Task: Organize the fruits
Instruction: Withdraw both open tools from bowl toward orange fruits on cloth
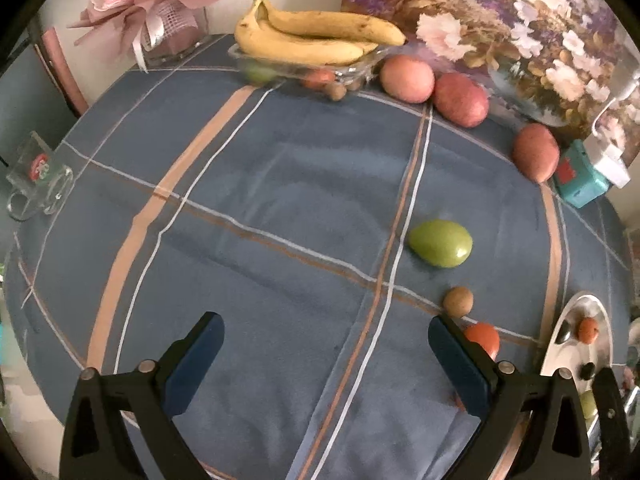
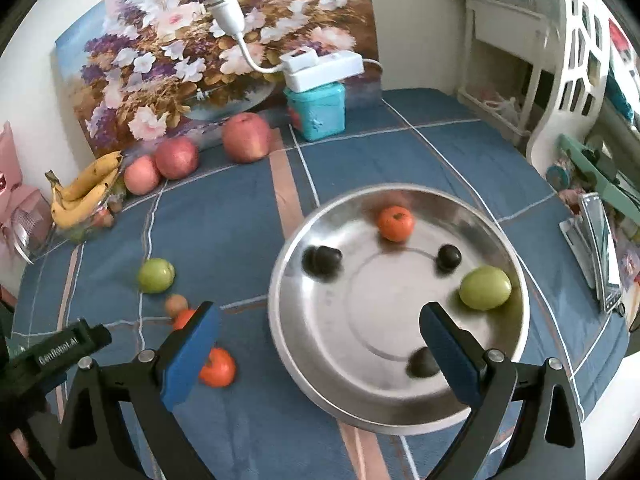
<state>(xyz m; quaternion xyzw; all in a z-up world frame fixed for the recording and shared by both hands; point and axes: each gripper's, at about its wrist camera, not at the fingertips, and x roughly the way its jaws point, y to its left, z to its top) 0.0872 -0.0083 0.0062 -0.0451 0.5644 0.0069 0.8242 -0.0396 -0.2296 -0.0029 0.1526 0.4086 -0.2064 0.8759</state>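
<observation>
A steel bowl point(image 2: 304, 360) on the blue tablecloth holds an orange fruit point(image 2: 395, 223), a green fruit point(image 2: 485, 288) and three dark fruits point(image 2: 321, 261). My right gripper point(image 2: 320, 330) is open and empty, above the bowl's left rim. Loose on the cloth lie a green fruit point(image 1: 441, 243), a small brown fruit point(image 1: 458, 301) and orange fruits point(image 2: 218, 367). My left gripper point(image 1: 326, 338) is open and empty over bare cloth, left of these. Three red apples point(image 1: 407, 78) lie along the back. Bananas point(image 1: 312, 36) rest on a clear tray point(image 1: 352, 70).
A flower painting point(image 2: 180, 48) leans on the back wall. A teal box point(image 2: 318, 110) with a white lamp base stands at the back. A glass mug point(image 1: 38, 178) sits at the left edge, a pink bouquet point(image 1: 152, 8) behind it. White furniture point(image 2: 568, 80) stands right.
</observation>
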